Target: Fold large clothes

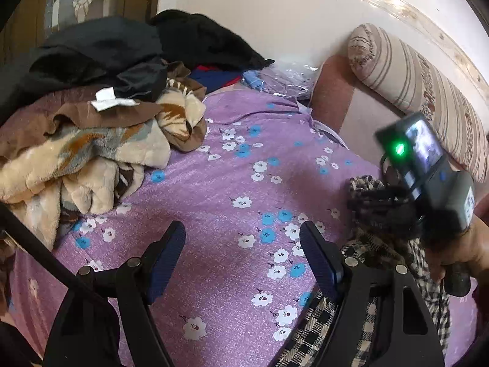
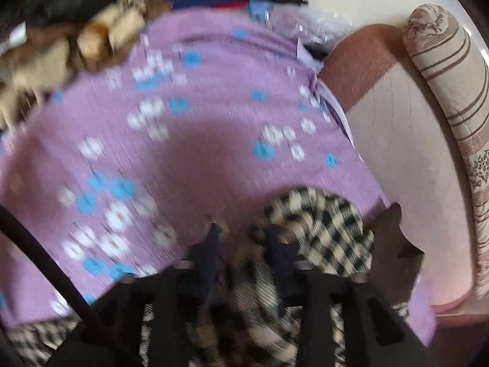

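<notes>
A heap of blankets [image 1: 91, 153], cream and brown plush, crowds the far left part of the bed, with black garments [image 1: 101, 52] thrown over its top and a white label [image 1: 111, 99] poking out. Behind it lie a blue and red cloth [image 1: 214, 76] and a clear plastic bag [image 1: 284, 76], close to the white wall. A striped bolster [image 1: 428, 91] runs along the bed's right edge, on a pink and cream mattress cover [image 2: 397, 140]. The purple flowered bedsheet [image 1: 229, 183] lies bare in the middle.

The checked garment [image 2: 330, 232], black and cream, is bunched at the near right corner of the bed. The right claw [image 2: 244, 244] is closed on a fold of it, cloth pinched between the blue fingers [image 2: 211, 253]. The left claw [image 1: 244, 257] hangs over the sheet with its jaws wide apart and nothing between them; its right finger crosses the edge of the checked cloth.

The right wrist view is smeared by motion, so the weave and the pinch itself are hard to read. Most of the garment runs under the claws and out of sight. A hand [image 1: 464, 250] shows only partly behind the other claw's camera body [image 1: 428, 168].
</notes>
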The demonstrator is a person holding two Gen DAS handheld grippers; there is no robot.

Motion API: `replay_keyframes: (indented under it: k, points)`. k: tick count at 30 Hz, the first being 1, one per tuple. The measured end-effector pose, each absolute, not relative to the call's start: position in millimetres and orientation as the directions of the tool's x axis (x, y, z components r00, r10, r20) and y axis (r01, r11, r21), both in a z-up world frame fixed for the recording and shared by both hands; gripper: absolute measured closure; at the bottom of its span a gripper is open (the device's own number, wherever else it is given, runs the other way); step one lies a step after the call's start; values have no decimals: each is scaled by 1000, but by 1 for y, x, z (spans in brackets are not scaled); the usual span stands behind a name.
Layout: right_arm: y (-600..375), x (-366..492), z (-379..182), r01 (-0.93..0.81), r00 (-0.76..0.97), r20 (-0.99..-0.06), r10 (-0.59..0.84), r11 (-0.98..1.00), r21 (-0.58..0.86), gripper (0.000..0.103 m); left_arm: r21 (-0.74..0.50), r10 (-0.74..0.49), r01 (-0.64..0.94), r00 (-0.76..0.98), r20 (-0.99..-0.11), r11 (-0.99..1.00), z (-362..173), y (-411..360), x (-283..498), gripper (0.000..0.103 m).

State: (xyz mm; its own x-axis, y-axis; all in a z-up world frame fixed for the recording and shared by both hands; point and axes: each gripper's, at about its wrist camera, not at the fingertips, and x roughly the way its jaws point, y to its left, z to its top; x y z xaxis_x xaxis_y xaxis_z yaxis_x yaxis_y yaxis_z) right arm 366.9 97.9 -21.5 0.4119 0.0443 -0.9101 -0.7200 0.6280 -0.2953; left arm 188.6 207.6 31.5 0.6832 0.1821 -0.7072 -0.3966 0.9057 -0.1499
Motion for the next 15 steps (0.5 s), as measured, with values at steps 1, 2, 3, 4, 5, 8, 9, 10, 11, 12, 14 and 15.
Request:
replay_keyframes:
  k: [1,2,3,4,5,8,9,10,11,12,14,15]
  points:
    - [95,367,-26,-711,424,-906,8,622,-327,92,-140,188,-394,683,-705,908,32,206,189,27]
    - [92,367,-27,-704,440,-898,-9,617,-351,93,-136,191,-395,683,-705,909,32,206,189,27]
    - [88,367,-24,-698,453,-891,-11,617,-362,94,-136,191,-395,682,-706,909,32,206,189,27]
    - [87,368,-19,-691,462,-887,1,627,-359,95,-140,187,-395,681,-708,908,32,207,189,27]
    - [86,369,-13,-682,472,-881,16,641,-353,95,-146,184,-397,681,-709,906,32,208,189,27]
    - [84,386,11,-628,515,-855,70,710,-320,95,-161,179,-404,682,-709,901,32,212,189,27]
    - [84,396,16,-612,514,-853,87,734,-295,95,-160,180,-405,682,-709,900,32,212,189,27]
    - [85,406,18,-598,510,-854,98,755,-270,95,-157,182,-404,681,-709,901,32,212,189,27]
    - [87,414,17,-588,509,-855,100,766,-261,96,-153,184,-403,680,-710,902,31,211,189,27]
    - [90,422,14,-574,515,-852,92,776,-263,100,-147,186,-402,678,-712,904,31,211,190,27]
    - [96,438,2,-539,528,-848,53,792,-286,100,-139,187,-400,673,-716,906,29,211,192,27]
    - [98,445,-6,-522,525,-850,33,802,-291,100,-138,189,-402,672,-717,905,29,211,192,27]
